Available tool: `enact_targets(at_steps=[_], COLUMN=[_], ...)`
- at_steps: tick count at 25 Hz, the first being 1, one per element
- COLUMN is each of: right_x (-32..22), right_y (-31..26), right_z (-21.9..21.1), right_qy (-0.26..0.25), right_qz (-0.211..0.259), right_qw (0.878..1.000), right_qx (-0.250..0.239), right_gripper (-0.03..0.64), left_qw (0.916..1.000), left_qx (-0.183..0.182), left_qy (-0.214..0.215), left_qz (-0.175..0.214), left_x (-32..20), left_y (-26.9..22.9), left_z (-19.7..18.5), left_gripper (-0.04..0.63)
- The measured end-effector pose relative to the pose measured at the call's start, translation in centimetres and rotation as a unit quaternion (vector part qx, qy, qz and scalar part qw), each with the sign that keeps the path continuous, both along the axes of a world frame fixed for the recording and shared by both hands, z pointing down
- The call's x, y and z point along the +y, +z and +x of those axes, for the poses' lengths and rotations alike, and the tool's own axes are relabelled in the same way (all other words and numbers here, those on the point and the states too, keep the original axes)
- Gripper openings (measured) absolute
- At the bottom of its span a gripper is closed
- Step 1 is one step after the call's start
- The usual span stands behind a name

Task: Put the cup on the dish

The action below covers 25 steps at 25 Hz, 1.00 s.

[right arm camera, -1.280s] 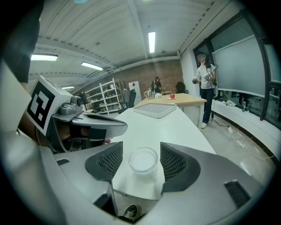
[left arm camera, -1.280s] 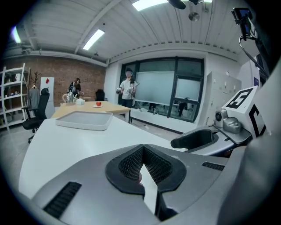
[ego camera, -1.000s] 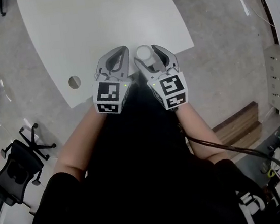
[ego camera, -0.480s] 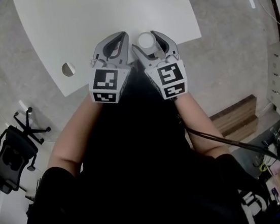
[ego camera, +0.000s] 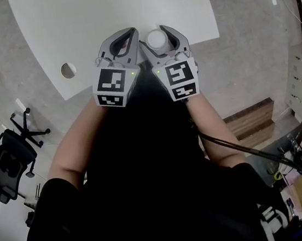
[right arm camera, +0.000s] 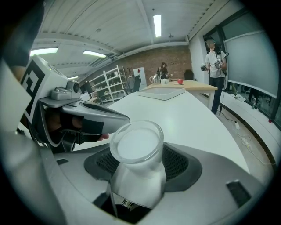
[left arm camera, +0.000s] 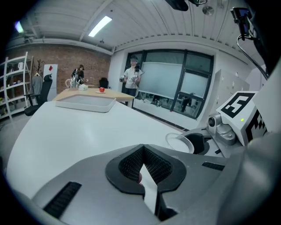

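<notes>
My right gripper (ego camera: 157, 34) is shut on a clear cup (ego camera: 156, 39) with a whitish inside, holding it upright by its lower part (right arm camera: 136, 149). The cup's rim also shows at the right of the left gripper view (left arm camera: 180, 143). My left gripper (ego camera: 120, 43) is just left of it, almost touching, with its jaws closed (left arm camera: 142, 151). A small pink thing (left arm camera: 139, 177) shows between its pads; I cannot tell what it is. Both grippers hover at the near edge of the white table (ego camera: 109, 12). No dish is in view.
A round cable hole (ego camera: 67, 70) sits near the table's front-left corner. A white tray (left arm camera: 85, 103) lies far down the table. An office chair (ego camera: 10, 163) stands on the floor at the left, a wooden bench (ego camera: 251, 123) at the right. A person (left arm camera: 131, 77) stands far back.
Both grippers have moved a little forward over the table's near edge, staying side by side. The cup stays in the right gripper.
</notes>
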State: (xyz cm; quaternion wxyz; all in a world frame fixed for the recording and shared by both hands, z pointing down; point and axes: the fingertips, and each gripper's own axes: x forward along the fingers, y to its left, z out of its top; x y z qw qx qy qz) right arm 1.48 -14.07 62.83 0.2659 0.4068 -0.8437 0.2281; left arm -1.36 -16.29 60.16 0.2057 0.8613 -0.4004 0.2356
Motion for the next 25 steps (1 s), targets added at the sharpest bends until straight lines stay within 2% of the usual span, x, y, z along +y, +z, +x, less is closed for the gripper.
enact_targets(at_steps=[15,25], right_x=[-0.5,0.6], right_y=[1.2,-1.7], right_z=[0.6,1.3], right_qy=[-0.035,-0.022], right_qz=[0.007,0.013], right_qw=[0.999,0.999], right_qx=[0.018,0.020], right_gripper=[0.238,0.238], left_qw=[0.9997,0.9996], left_qx=[-0.003,0.002], left_qy=[-0.020,-0.023], left_qz=[-0.011,0.019], left_x=[-0.4,0.6], left_y=[1.4,-1.6], left_z=[0.3,0.1], left_gripper=[0.000,0.000])
